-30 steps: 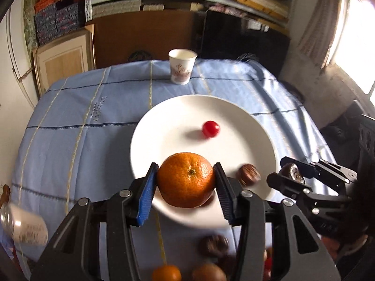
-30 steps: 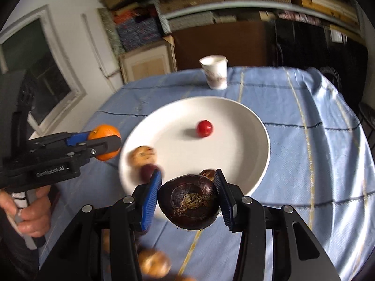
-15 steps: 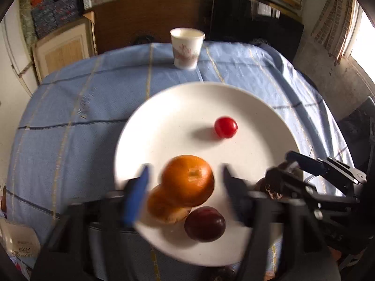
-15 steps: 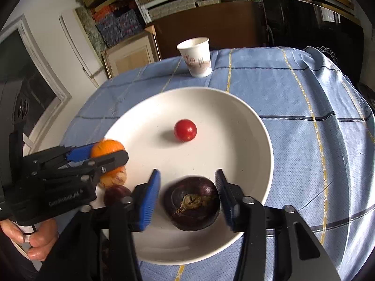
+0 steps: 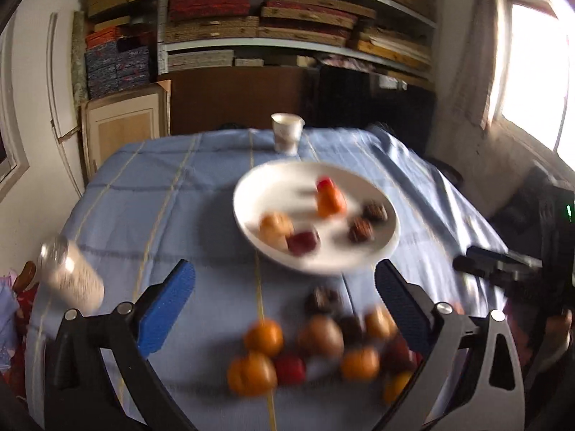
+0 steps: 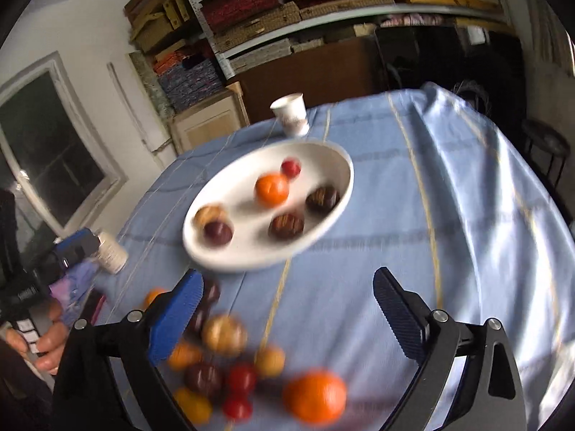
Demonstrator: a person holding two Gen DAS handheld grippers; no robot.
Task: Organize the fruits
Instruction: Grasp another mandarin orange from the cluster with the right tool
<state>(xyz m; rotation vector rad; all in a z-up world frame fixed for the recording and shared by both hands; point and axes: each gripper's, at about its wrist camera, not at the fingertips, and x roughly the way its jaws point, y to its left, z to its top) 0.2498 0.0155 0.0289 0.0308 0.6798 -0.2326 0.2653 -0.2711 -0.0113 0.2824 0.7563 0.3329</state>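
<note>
Both grippers' jaws are opening wide, holding nothing; the paper cup's (image 6: 293, 115) print is unreadable.

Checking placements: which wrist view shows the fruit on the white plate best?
Right wrist: the plate is less blurred, and six fruits on it read separately, including the orange. In the left wrist view the plate is smeared, and its fruits are only colour blobs.

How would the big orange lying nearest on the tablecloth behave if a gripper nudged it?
The orange looks round, so it would probably roll. It lies alone on the flat tablecloth, so nothing would likely stop it. Its skin seems firm, probably not fragile.
</note>
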